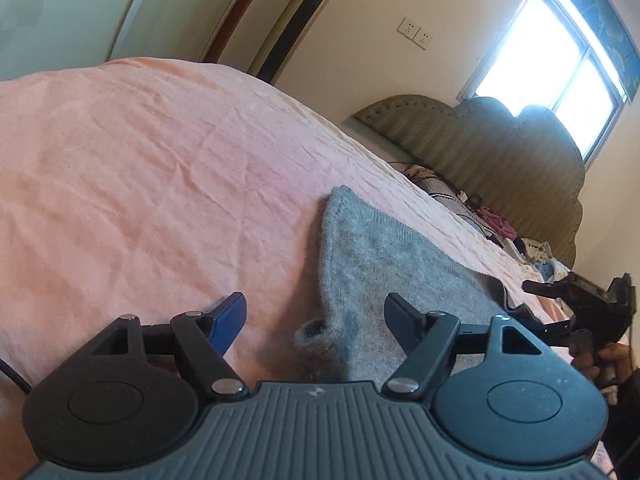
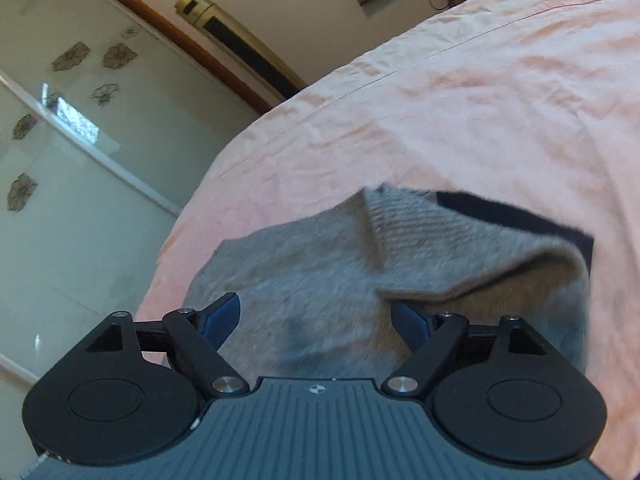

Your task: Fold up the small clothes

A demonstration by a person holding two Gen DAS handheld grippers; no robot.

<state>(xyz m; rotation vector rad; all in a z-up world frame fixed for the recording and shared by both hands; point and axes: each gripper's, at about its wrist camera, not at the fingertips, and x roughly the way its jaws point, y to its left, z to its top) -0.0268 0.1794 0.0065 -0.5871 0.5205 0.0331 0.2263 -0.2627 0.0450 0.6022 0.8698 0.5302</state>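
across the pink bedsheet (image 1: 140,168), which fills most of both views, lies the one piece to be folded: a small grey knitted garment (image 1: 380,264), partly doubled over itself. from the right wrist view a flap of it (image 2: 460,248) is turned back, with a dark panel (image 2: 500,212) showing beyond the fold. far past the garment, at the head of the bed, sits a green padded headboard (image 1: 500,140) with a loose heap of other clothes (image 1: 492,220) at its foot; a tall air conditioner (image 1: 296,20) stands against the wall behind the bed.

the left gripper (image 1: 316,312) hangs just above the near edge of the garment, fingers spread wide, holding nothing; a fuzzy grey corner (image 1: 316,336) lies between them. the right gripper (image 2: 316,316) is likewise spread wide over the garment's body, gripping nothing, and it shows at the garment's far side in the left view.

the fold looks only begun. to do this step well, each gripper should drop onto a single edge of the garment, pinch only the top layer, and lift both ends evenly so the knit does not stretch or bunch. the sheet is wrinkled, so catching it with the cloth is the likely slip.
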